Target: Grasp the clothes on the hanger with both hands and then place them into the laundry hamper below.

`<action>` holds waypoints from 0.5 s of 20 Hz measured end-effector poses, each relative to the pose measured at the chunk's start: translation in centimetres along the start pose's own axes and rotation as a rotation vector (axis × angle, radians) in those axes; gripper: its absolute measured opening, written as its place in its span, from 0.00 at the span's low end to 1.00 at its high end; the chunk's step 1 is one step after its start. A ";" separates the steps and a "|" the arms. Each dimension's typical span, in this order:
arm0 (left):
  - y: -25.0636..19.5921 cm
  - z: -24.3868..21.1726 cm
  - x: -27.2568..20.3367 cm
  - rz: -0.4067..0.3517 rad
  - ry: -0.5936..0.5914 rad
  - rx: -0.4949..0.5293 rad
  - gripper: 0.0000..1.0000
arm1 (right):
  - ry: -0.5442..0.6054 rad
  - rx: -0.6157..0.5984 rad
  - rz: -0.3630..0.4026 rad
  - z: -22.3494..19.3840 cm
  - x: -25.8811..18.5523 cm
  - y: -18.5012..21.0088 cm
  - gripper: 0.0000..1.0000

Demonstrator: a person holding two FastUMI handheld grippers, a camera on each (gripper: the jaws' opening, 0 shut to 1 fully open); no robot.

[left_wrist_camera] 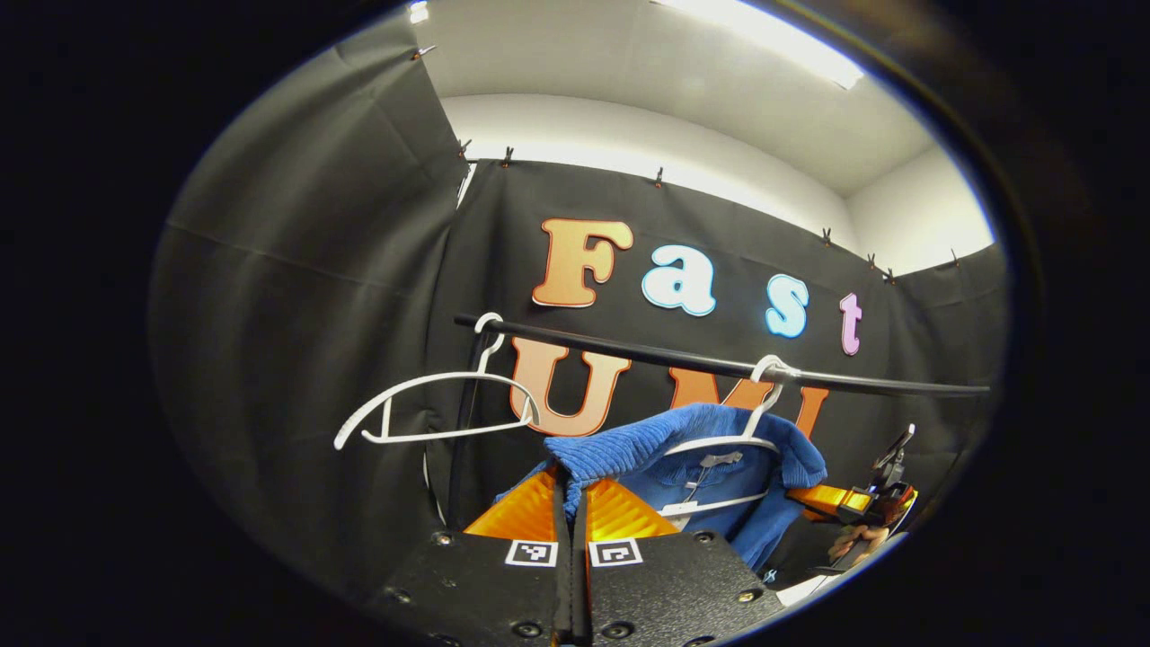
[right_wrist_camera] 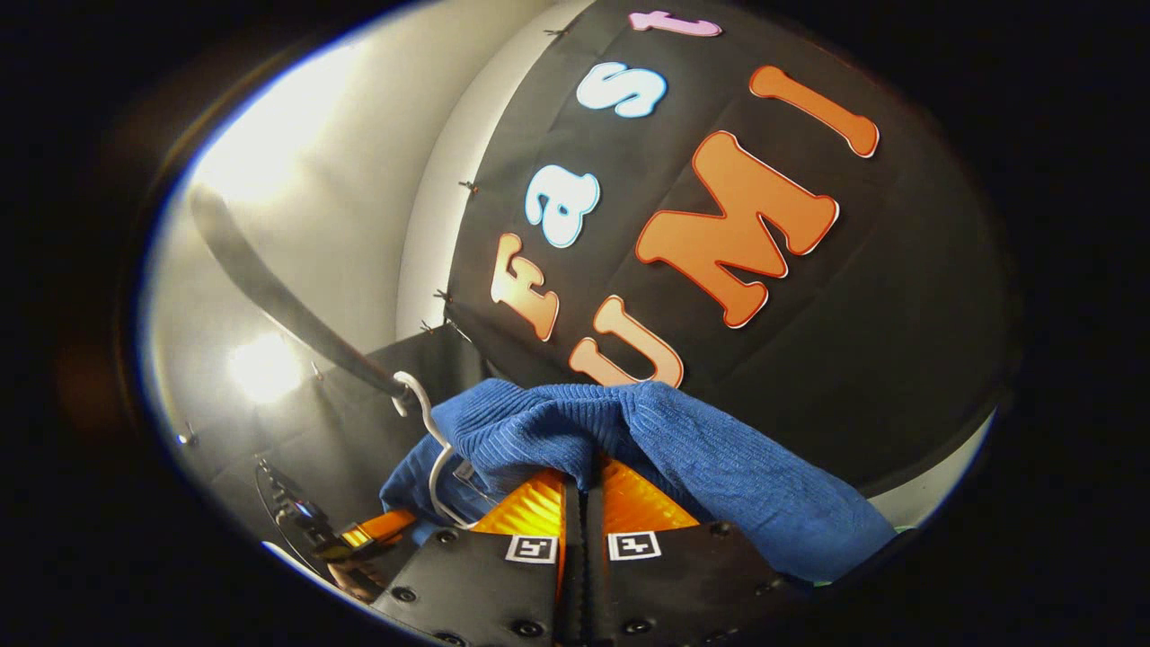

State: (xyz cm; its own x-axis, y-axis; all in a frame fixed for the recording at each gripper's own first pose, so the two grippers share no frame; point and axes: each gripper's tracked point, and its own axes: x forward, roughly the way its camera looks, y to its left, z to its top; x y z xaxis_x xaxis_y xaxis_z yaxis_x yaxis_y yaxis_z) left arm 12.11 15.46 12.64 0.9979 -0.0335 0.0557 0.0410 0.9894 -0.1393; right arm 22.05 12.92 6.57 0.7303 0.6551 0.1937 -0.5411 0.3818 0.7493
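A blue ribbed garment (left_wrist_camera: 710, 467) hangs on a white hanger (left_wrist_camera: 750, 431) from a black rail (left_wrist_camera: 683, 361). In the left gripper view, my left gripper (left_wrist_camera: 571, 483) is shut on the garment's left shoulder, and the cloth bunches over its fingertips. Farther right in that view, a hand holds my right gripper (left_wrist_camera: 853, 501) at the garment's other side. In the right gripper view, my right gripper (right_wrist_camera: 584, 481) is shut on a fold of the blue garment (right_wrist_camera: 701, 449), which drapes over its tips. The hanger hook (right_wrist_camera: 415, 400) rests on the rail (right_wrist_camera: 287, 301), with my left gripper (right_wrist_camera: 364, 539) low at the left.
An empty white hanger (left_wrist_camera: 431, 406) hangs tilted at the rail's left end, beside the rack's black upright post (left_wrist_camera: 463, 431). The booth's black cloth wall (left_wrist_camera: 305, 296) stands close behind and to the left.
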 end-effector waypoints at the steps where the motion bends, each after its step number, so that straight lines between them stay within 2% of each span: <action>1: 0.5 0.3 0.1 0.004 -0.003 0.003 0.00 | -0.011 0.013 0.010 0.4 0.0 0.2 0.07; 10: 4.5 0.4 2.6 0.064 0.008 0.061 0.00 | -0.075 -0.013 -0.003 4.9 1.6 1.1 0.07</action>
State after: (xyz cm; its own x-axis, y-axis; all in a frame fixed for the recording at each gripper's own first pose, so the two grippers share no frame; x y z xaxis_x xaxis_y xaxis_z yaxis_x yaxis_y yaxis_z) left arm 14.91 19.90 12.52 0.9987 0.0296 0.0409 -0.0262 0.9963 -0.0814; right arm 24.61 11.20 10.78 0.7608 0.6034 0.2389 -0.5439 0.3921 0.7419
